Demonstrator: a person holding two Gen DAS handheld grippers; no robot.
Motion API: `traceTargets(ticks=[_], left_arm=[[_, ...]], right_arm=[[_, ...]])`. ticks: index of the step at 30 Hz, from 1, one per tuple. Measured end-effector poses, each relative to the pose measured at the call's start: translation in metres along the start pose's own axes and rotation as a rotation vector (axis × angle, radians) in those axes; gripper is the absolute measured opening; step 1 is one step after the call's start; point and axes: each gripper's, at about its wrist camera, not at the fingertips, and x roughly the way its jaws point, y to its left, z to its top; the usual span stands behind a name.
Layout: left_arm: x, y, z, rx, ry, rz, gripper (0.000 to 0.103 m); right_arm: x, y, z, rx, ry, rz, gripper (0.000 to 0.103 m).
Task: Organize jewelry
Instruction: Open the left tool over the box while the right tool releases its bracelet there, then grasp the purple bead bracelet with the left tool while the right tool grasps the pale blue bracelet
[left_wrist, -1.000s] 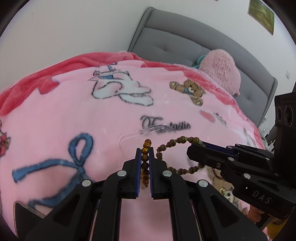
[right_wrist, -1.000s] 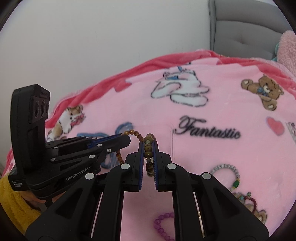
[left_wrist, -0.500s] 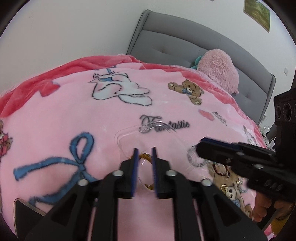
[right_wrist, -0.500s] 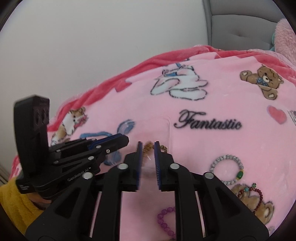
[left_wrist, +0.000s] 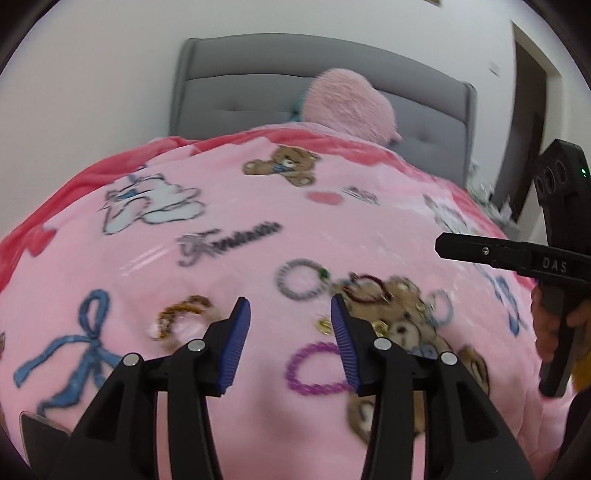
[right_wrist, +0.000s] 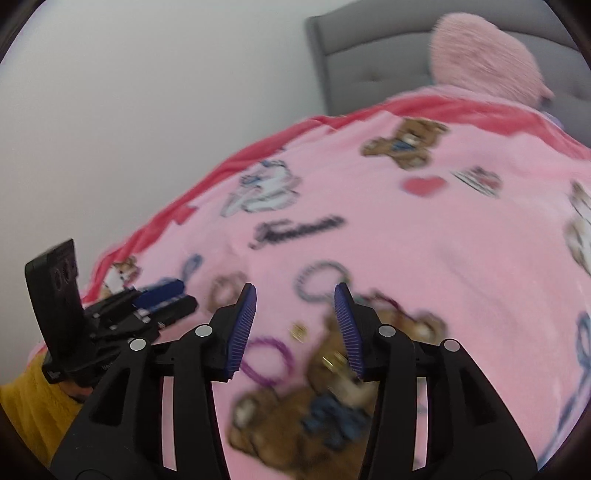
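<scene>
Both grippers hover open and empty above a pink blanket. My left gripper (left_wrist: 290, 308) has the brown bead bracelet (left_wrist: 183, 314) lying to its left, in what looks like a clear tray, blurred. A purple bead bracelet (left_wrist: 317, 369) lies between its fingers, a grey-white bracelet (left_wrist: 301, 278) and a dark red one (left_wrist: 367, 288) beyond. My right gripper (right_wrist: 295, 297) is over the purple bracelet (right_wrist: 267, 360), with the grey-white bracelet (right_wrist: 319, 282) ahead and the brown one (right_wrist: 227, 288) to the left. The left gripper (right_wrist: 162, 301) shows there at the left.
Small gold pieces (left_wrist: 325, 325) lie on a printed bear. A pink plush cushion (left_wrist: 349, 107) and a grey headboard (left_wrist: 236, 85) stand at the far end. The right gripper's body (left_wrist: 517, 254) reaches in from the right.
Both grippers let go of the brown bead bracelet, which now lies on the blanket. Both opened wide and swung to the right toward the other bracelets.
</scene>
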Motion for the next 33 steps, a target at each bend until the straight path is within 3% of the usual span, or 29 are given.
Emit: traceTargets(ticks=[5, 9, 10, 12, 17, 18, 24, 25, 27, 30, 31, 33], left_arm=[[0.017, -0.030, -0.011, 0.074, 0.071, -0.056, 0.045], [0.032, -0.048, -0.024, 0.122, 0.121, -0.083, 0.045], [0.036, -0.053, -0.027, 0.146, 0.137, -0.082, 0.045], [0.044, -0.060, -0.031, 0.178, 0.167, -0.083, 0.045], [0.061, -0.066, -0.044, 0.195, 0.239, -0.082, 0.045], [0.065, -0.065, -0.046, 0.187, 0.255, -0.078, 0.045], [0.076, -0.058, -0.048, 0.152, 0.290, -0.075, 0.045], [0.078, -0.059, -0.048, 0.154, 0.295, -0.074, 0.045], [0.079, -0.059, -0.049, 0.153, 0.296, -0.075, 0.045], [0.081, -0.059, -0.050, 0.153, 0.304, -0.072, 0.044], [0.081, -0.060, -0.050, 0.156, 0.305, -0.064, 0.041], [0.080, -0.061, -0.051, 0.164, 0.301, -0.055, 0.035]], right_arm=[[-0.014, -0.035, -0.026, 0.074, 0.026, -0.062, 0.044], [-0.014, -0.046, -0.040, 0.041, 0.043, -0.133, 0.044], [-0.012, -0.049, -0.042, 0.036, 0.048, -0.145, 0.045], [-0.006, -0.053, -0.045, -0.007, 0.063, -0.207, 0.056], [0.011, -0.063, -0.054, -0.063, 0.116, -0.257, 0.060], [0.015, -0.067, -0.055, -0.055, 0.131, -0.275, 0.064], [0.033, -0.095, -0.054, 0.106, 0.159, -0.269, 0.064], [0.036, -0.098, -0.054, 0.122, 0.165, -0.267, 0.063], [0.043, -0.099, -0.054, 0.112, 0.185, -0.307, 0.047], [0.045, -0.096, -0.055, 0.081, 0.187, -0.339, 0.031], [0.044, -0.095, -0.055, 0.071, 0.185, -0.351, 0.027], [0.042, -0.094, -0.055, 0.054, 0.180, -0.383, 0.009]])
